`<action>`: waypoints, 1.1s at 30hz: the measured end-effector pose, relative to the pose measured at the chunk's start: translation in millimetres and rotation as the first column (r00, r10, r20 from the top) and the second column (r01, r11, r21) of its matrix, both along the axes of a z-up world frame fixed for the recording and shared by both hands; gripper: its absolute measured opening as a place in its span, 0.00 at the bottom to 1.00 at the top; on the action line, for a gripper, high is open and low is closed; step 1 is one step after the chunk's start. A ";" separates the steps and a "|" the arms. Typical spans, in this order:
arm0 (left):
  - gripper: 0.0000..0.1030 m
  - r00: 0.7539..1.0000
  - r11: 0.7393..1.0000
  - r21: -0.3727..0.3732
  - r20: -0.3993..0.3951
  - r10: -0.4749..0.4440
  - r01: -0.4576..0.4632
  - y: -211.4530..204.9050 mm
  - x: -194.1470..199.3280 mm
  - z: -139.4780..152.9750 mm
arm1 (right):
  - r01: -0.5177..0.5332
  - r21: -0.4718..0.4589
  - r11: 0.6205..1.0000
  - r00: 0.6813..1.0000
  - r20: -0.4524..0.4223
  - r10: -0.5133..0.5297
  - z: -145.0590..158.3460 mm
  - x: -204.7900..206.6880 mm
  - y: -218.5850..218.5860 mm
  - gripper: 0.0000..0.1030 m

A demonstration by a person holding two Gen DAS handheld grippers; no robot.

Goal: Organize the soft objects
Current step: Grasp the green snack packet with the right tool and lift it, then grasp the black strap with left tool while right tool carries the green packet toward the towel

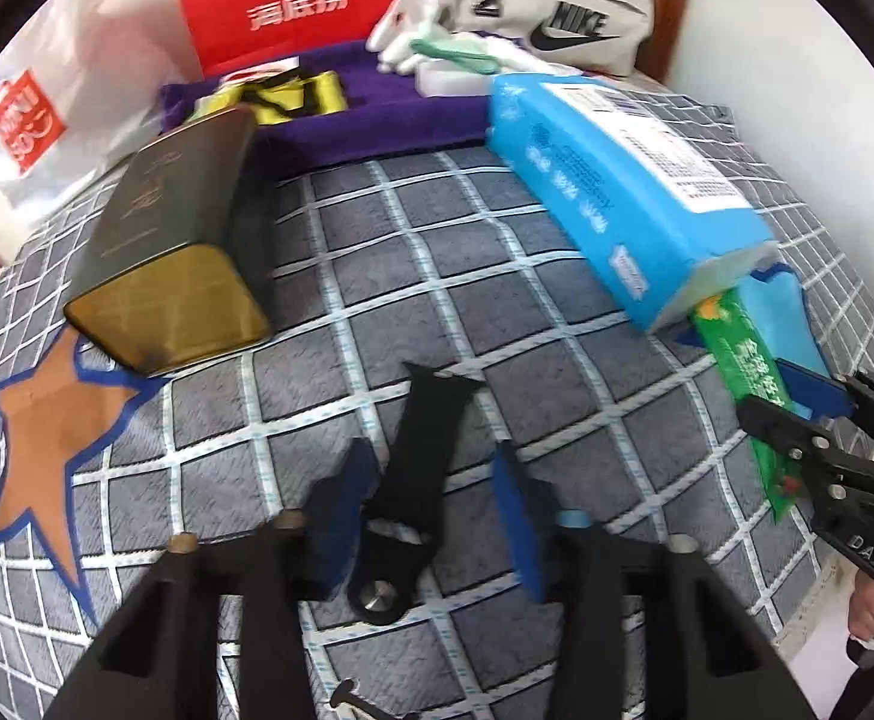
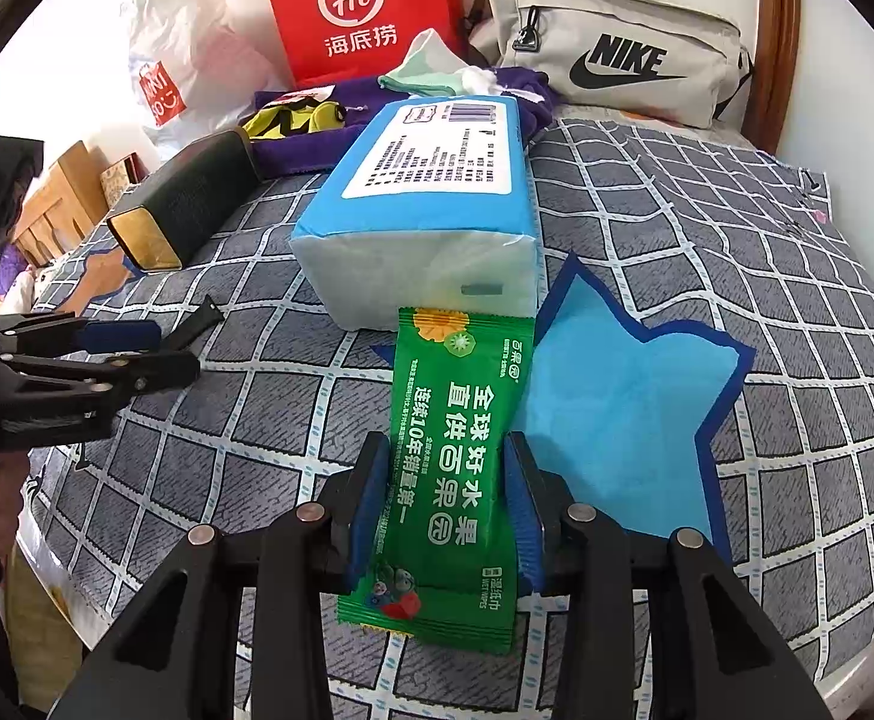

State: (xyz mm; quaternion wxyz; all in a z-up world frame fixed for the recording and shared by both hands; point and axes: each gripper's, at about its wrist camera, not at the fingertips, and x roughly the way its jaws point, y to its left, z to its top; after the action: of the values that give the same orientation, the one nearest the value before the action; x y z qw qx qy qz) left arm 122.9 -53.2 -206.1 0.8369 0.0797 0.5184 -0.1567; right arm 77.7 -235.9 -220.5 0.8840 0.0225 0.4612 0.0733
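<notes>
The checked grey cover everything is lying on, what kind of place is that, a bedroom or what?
Probably a bedroom: the checked grey cover looks like bedding spread over a bed, with a wooden headboard behind it. A Nike bag and a red shopping bag lean at the wall, so a home.

A red paper bag (image 2: 360, 12) is stood against the wall beside a white plastic bag (image 2: 188, 69); a dark rectangular tin with a gold end (image 2: 188, 204) is laid on the grey checked bedspread (image 2: 707, 252)
</notes>
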 end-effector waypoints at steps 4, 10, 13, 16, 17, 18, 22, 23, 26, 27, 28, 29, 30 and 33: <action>0.19 1.000 0.999 -0.043 -0.025 0.014 -0.016 5.9 4.6 1.1 | -0.006 -0.011 1.000 1.000 0.004 0.006 0.5 0.6 3.5 0.32; 0.19 0.998 0.997 -0.044 -0.013 0.062 -0.063 12.5 -1.4 15.9 | -0.040 0.017 0.999 0.999 -0.007 0.040 8.9 -3.3 7.0 0.28; 0.19 0.994 0.993 -0.050 0.005 0.108 -0.108 24.4 -4.6 28.8 | -0.053 0.018 0.998 0.999 0.011 0.052 19.8 -8.7 10.4 0.28; 0.19 0.990 0.988 -0.063 0.021 0.141 -0.139 34.6 -9.0 41.8 | -0.065 0.015 0.998 0.997 0.034 0.065 33.3 -13.5 14.3 0.28; 0.19 0.989 0.987 -0.070 0.029 0.147 -0.145 37.7 -10.7 46.3 | -0.070 0.022 0.997 0.997 0.044 0.069 39.2 -15.5 15.1 0.28; 0.19 0.988 0.986 -0.078 0.037 0.152 -0.149 41.4 -13.6 51.5 | -0.074 0.031 0.997 0.996 0.052 0.072 43.8 -16.9 15.8 0.28; 0.19 0.981 0.980 -0.097 0.062 0.182 -0.176 53.4 -18.6 67.2 | -0.082 0.029 0.996 0.993 0.083 0.079 62.3 -20.3 19.2 0.28; 0.19 0.979 0.978 -0.098 0.066 0.191 -0.184 56.0 -18.7 70.5 | -0.085 0.027 0.996 0.992 0.093 0.082 68.1 -20.9 20.3 0.28; 0.19 0.975 0.974 -0.109 0.081 0.207 -0.198 62.9 -18.5 81.3 | -0.088 0.024 0.996 0.990 0.110 0.084 81.0 -20.5 22.4 0.28; 0.19 0.973 0.973 -0.110 0.086 0.213 -0.203 64.8 -18.0 85.2 | -0.089 0.025 0.996 0.989 0.117 0.086 85.8 -19.2 23.3 0.28; 0.19 0.972 0.972 -0.112 0.092 0.218 -0.208 65.9 -17.6 88.6 | -0.091 0.024 0.996 0.989 0.121 0.087 89.3 -17.9 23.9 0.28; 0.19 0.969 0.970 -0.116 0.099 0.225 -0.213 68.1 -16.6 93.1 | -0.091 0.021 0.996 0.988 0.127 0.088 93.8 -16.4 24.8 0.28; 0.19 0.968 0.969 -0.119 0.103 0.230 -0.218 68.6 -15.3 95.5 | -0.093 0.018 0.996 0.987 0.135 0.089 98.1 -14.4 25.4 0.28; 0.19 0.962 0.964 -0.127 0.116 0.247 -0.233 72.5 -11.0 105.5 | -0.096 0.014 0.995 0.984 0.155 0.093 111.1 -6.8 27.4 0.28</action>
State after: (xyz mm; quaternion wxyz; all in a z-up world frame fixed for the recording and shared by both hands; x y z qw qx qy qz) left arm 111.9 19.3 -100.5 0.8850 -0.0207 0.4586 -0.0772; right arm 70.9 -208.4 -109.5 0.9122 0.0043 0.3914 0.1214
